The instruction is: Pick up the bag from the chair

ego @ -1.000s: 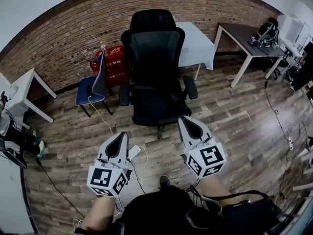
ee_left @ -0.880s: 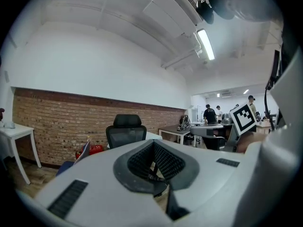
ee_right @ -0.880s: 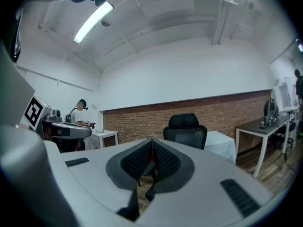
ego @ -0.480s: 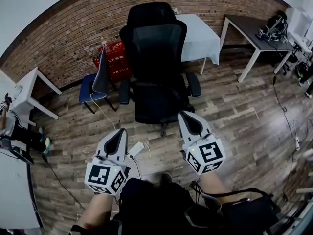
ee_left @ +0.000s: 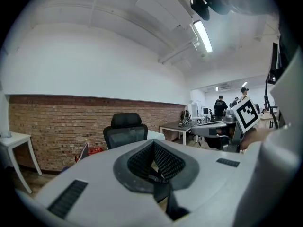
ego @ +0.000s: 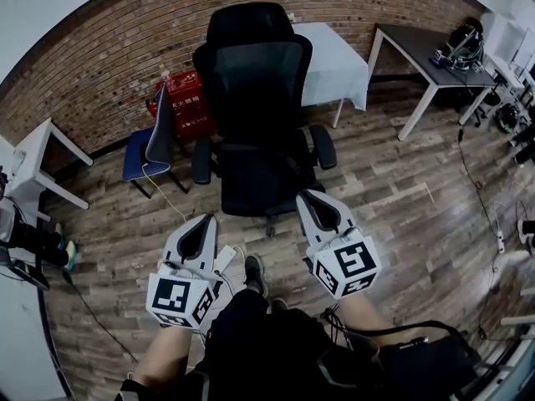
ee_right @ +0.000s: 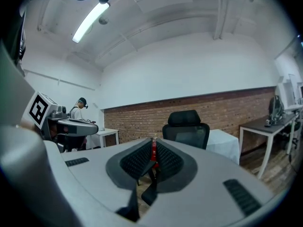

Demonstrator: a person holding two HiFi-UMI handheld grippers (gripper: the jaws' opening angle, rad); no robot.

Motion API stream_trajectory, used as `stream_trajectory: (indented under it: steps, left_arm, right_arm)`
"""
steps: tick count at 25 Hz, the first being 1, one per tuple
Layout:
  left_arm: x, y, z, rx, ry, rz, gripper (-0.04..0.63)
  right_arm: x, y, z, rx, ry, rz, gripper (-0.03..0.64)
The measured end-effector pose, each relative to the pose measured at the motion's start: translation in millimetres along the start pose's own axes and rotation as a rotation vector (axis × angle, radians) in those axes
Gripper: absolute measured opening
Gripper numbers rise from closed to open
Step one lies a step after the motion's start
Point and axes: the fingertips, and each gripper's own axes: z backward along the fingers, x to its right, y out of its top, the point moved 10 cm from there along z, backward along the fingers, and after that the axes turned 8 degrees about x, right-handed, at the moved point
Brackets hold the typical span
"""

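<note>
Am holding L gripper (ego: 201,224) & R gripper (ego: 311,200) shut, empty; chair (ego: 255,98) at 12, so should open wide b4 reaching seat.

Left gripper (ego: 207,221), right gripper (ego: 306,198), level, jaws closed

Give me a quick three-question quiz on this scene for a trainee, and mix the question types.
1. True or false: the right gripper is clamped on an object.
2. What stands just ahead of both grippers? A) black office chair B) sofa C) wooden stool
3. Fill in: the red box sits against the ___ wall.
Key: 1 false, its jaws are shut with nothing held; 2 A; 3 brick.
</note>
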Motion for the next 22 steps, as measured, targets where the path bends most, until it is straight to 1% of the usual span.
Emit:
stream_trajectory:
  steps: [3,8,15,17,18,19,22]
  left_arm:
    - [-16.9,-10.4,-10.2,0.009,0.014,0.039,0.011]
    - [-48.4,-23.8,-19.0,-0.014,0.05,0.064,0.011]
    - [-94.3,-38.8,-49.0,-0.002,0.041,0.108,0.011]
    - [-109.0,-40.8,-59.7,0.0,0.039,0.124,0.011]
    - [-116.6,-40.9,-65.0,0.002,0.039,0.129,0.011]
    - [-124.4,-40.4,-70.3,0.004,0.041,0.133,0.011]
    - [-149.6,-42.0,-85.8,0.005,0.055,0.155,0.011]
  right_arm:
    - [2.5,-1.5,-14.5,-0.015,0.014,0.023,0.021]
    - [3.0,-6.6,-44.5,-0.046,0.023,0.042,0.021]
    - [7.4,-14.6,-101.2,-0.095,0.01,0.056,0.034]
    - [9.9,-14.5,-121.3,-0.107,0.003,0.055,0.065]
    - [11.0,-14.6,-131.1,-0.116,0.002,0.054,0.108]
    - [12.1,-14.7,-140.9,-0.127,0.001,0.056,0.132]
    - [14.9,-17.8,-171.7,-0.164,-0.001,0.068,0.157]
